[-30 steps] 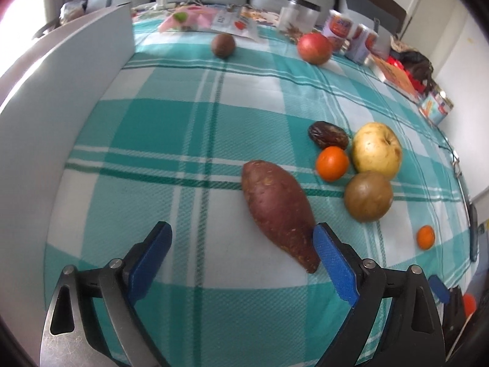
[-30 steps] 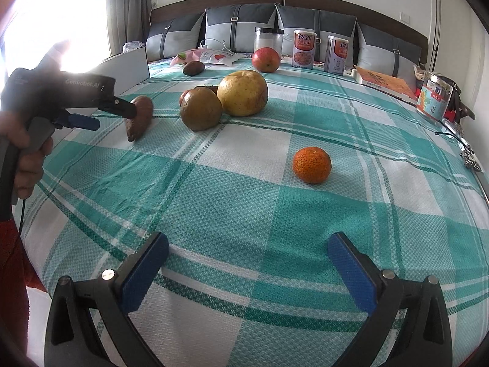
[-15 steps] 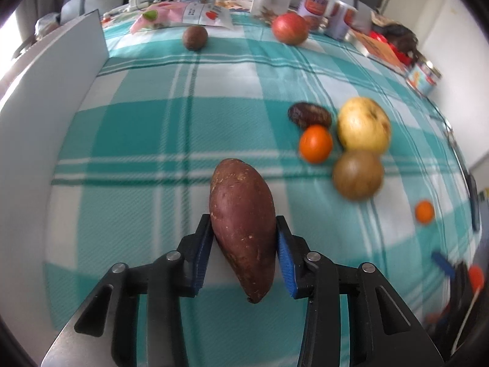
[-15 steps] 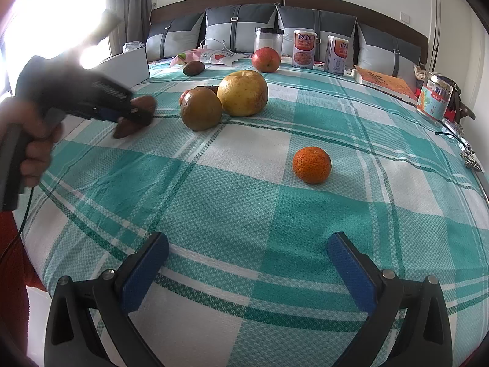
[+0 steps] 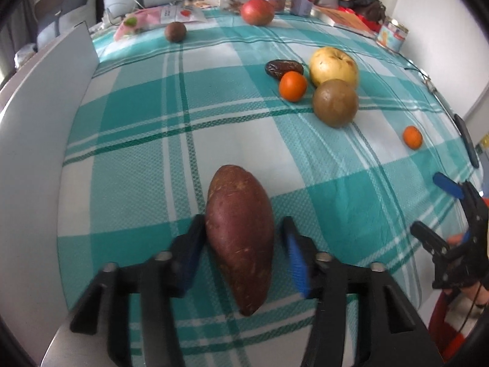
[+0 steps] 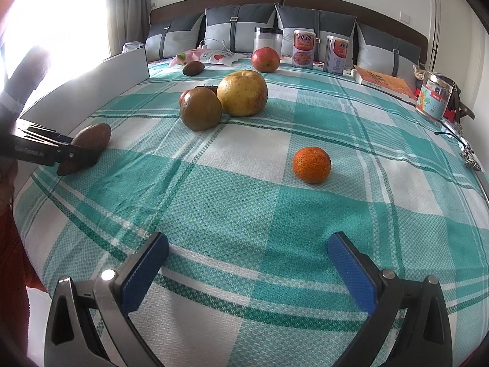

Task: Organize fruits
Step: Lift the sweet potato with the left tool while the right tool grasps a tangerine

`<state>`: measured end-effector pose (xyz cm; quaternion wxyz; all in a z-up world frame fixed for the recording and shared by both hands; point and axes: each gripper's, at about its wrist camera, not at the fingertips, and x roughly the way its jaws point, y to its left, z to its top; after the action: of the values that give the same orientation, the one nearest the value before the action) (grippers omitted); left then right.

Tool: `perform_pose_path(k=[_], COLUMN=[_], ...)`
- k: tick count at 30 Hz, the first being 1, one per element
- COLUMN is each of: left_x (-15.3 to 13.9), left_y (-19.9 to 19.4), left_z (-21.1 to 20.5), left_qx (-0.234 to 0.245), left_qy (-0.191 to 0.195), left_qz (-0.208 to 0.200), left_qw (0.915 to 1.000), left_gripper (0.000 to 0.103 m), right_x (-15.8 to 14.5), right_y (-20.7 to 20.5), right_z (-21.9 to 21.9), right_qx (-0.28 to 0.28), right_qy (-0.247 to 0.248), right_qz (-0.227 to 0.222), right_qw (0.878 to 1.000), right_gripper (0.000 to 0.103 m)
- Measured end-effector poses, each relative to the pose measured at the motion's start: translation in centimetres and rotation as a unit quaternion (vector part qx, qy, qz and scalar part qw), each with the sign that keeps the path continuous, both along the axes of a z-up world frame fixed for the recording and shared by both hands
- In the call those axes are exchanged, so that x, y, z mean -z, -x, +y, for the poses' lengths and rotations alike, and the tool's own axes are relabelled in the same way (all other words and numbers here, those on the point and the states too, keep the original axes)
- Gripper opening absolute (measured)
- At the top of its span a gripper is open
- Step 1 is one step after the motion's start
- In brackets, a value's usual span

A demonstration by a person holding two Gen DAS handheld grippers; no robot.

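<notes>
- The teal-and-white checked cloth [image 6: 244, 189] fills both views from the lower edge up to the grey cushions [image 6: 235, 27] at the top.
- A long white board [image 5: 33, 140] stands on edge along the left side of your left wrist view; in the right wrist view it runs along the upper left.
- Your right gripper [image 6: 247, 269] sits at the bottom of its own view, blue pads spread wide over bare cloth with nothing between them. It also shows at the right edge of the left wrist view.
- Your left gripper [image 5: 241, 253] has just been opening. The reddish-brown sweet potato [image 5: 240, 235] lies on the cloth between its blue pads: the left pad is at its skin, a gap shows at the right pad, so nothing is clamped.
- In the right wrist view that sweet potato lies at middle left, its near end hidden behind your left gripper's dark fingers.
- The big yellow round fruit [image 6: 243, 93] sits at upper centre, touching the brown-green round fruit [image 6: 200, 108] in front of it.
- The red apple [image 6: 265, 59] rests further up, before a clear jar [image 6: 267, 40] and two labelled tins [image 6: 303, 49].
- A small orange mandarin [image 6: 311, 164] sits alone at centre right, well apart from the rest.
- A second mandarin [image 5: 292, 86] lies just beside a dark wrinkled date-like fruit [image 5: 283, 68] in the upper right of the left wrist view.
- A small brown round fruit [image 5: 175, 31] sits at the top.
</notes>
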<state>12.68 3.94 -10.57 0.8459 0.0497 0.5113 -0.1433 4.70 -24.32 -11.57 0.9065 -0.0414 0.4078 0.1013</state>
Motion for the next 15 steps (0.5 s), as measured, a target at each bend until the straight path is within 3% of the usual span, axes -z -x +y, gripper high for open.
perform_pose_path(k=[2,15], left_x=[0.2,0.4], left_y=[0.1,1.0], left_z=[-0.3,0.9], left_qx=[-0.008,-0.05], left_qy=[-0.016,-0.002], left_qz=[-0.003,-0.011], left_qw=[0.9998,0.9987], left_gripper=[0.074,0.073], right_x=[0.0,0.0], right_y=[0.0,0.0], right_z=[0.0,0.0], right_qx=[0.0,-0.001], right_qy=[0.0,0.0], right_qz=[0.0,0.0], right_qw=[1.0,1.0], right_gripper=[0.103,0.103])
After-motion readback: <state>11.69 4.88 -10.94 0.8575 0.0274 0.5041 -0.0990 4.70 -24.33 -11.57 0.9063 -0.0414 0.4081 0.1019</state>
